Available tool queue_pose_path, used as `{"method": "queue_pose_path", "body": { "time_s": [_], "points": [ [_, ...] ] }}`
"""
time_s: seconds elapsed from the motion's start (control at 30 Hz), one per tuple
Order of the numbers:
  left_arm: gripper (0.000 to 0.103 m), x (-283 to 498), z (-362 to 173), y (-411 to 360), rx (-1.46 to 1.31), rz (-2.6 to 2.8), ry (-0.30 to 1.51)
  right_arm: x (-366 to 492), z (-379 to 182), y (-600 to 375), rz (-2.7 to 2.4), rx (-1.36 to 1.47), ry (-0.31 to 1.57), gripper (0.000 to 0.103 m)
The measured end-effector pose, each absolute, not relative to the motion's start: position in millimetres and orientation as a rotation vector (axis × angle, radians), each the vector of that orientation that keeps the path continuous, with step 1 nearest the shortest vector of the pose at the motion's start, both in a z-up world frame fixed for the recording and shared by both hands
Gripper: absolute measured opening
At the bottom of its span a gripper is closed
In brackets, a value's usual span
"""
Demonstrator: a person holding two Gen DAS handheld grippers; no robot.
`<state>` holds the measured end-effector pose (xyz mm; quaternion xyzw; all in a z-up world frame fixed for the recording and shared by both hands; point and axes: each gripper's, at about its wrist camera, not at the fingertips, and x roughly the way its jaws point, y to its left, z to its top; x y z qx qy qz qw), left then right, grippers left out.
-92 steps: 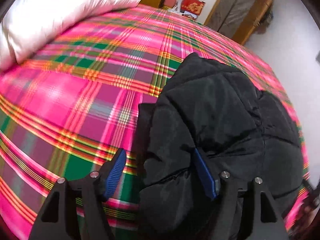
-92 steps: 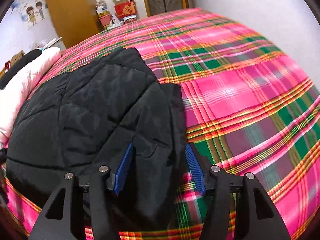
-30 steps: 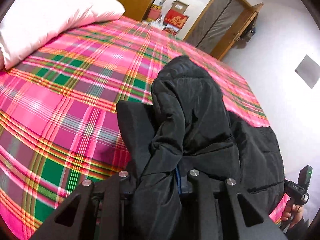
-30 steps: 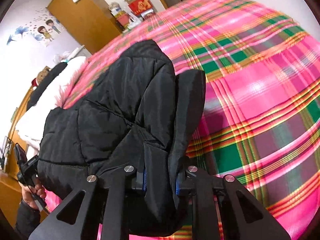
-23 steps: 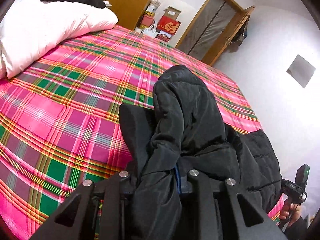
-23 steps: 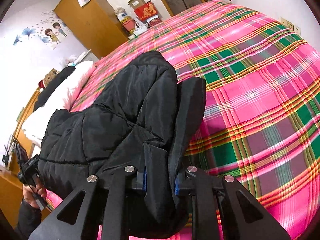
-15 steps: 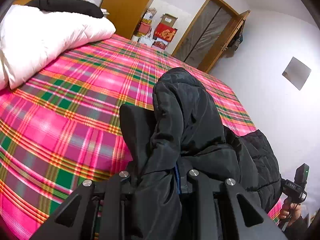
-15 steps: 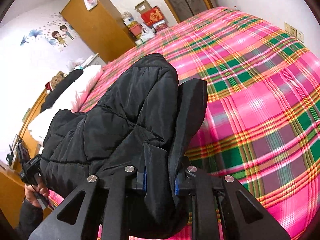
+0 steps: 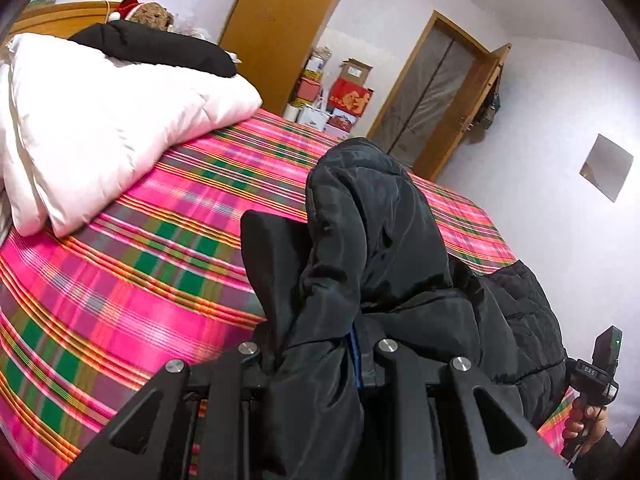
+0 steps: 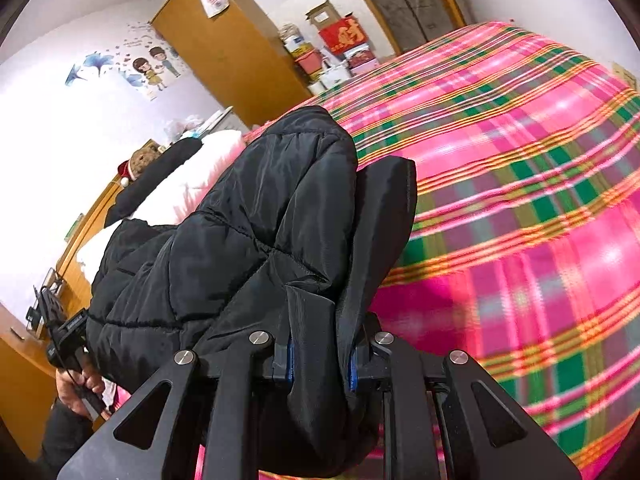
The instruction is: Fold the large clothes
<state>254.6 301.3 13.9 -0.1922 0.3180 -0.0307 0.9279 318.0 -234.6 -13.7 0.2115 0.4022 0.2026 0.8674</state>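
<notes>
a: how far along is the fold reckoned to be?

b: about midway, it'd be guessed. the jacket is bunched up and raised off the bed at the near end, so it's already been gathered once. the last flap hasn't been laid over and flattened yet.

a: and the grippers?

b: the left gripper is seen nearly closed, with a thick wad of black fabric pinched between its jaws. only a sliver of blue pad can be made out at about 3 o'clock of the wad. the right gripper is much the same: jaws close together, a fold of the jacket clamped between the two blue pads.

a: where's the jacket sitting, then?

b: in the left view it fills the lower middle and runs off toward 4 o'clock, with plaid showing from 7 to 11 o'clock. in the right view it's spread from centre toward 9 o'clock, with plaid bed from 1 to 5 o'clock. a flat dark panel, maybe a collar or hem, is stood up beside the padded part in both views. how much still rests on the bed can't be told, since the far edge is hidden.

a: anything else nearby?

b: a pale quilt is piled at 10 o'clock in the left view, well apart from the jacket. what's left, by the look of it: carry the held edge over, lay it down, let go, smooth it.
</notes>
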Motion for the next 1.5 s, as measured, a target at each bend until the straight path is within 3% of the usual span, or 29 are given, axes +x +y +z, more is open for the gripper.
{"method": "queue_pose_path", "body": {
  "time_s": [0.2,0.37,0.57,0.63,0.73,0.97,1.1,1.27,1.5],
  "points": [
    [0.025,270,-16,337,-0.382,-0.031,0.678,340,-49,-201,0.441,0.436,0.893,0.018],
    [0.026,280,-82,355,-0.401,0.015,0.779,346,-99,-193,0.399,0.420,0.990,0.020],
    [0.037,274,-135,369,-0.496,0.069,0.836,345,-124,-197,0.367,0.423,1.054,0.038],
    [0.042,274,-134,369,-0.510,0.080,0.841,345,-121,-200,0.352,0.422,1.060,0.045],
    [0.046,268,-123,371,-0.521,0.093,0.855,339,-106,-203,0.332,0.391,1.050,0.046],
    [0.047,248,-73,383,-0.503,0.163,0.731,326,-52,-205,0.283,0.316,0.885,0.047],
    [0.050,278,-56,369,-0.445,0.113,0.716,347,-47,-176,0.328,0.247,0.875,0.047],
    [0.051,333,-90,346,-0.345,0.103,0.851,381,-84,-148,0.316,0.167,0.984,0.047],
    [0.054,340,-95,344,-0.340,0.120,0.857,383,-83,-152,0.309,0.152,0.974,0.047]
  ]
}}
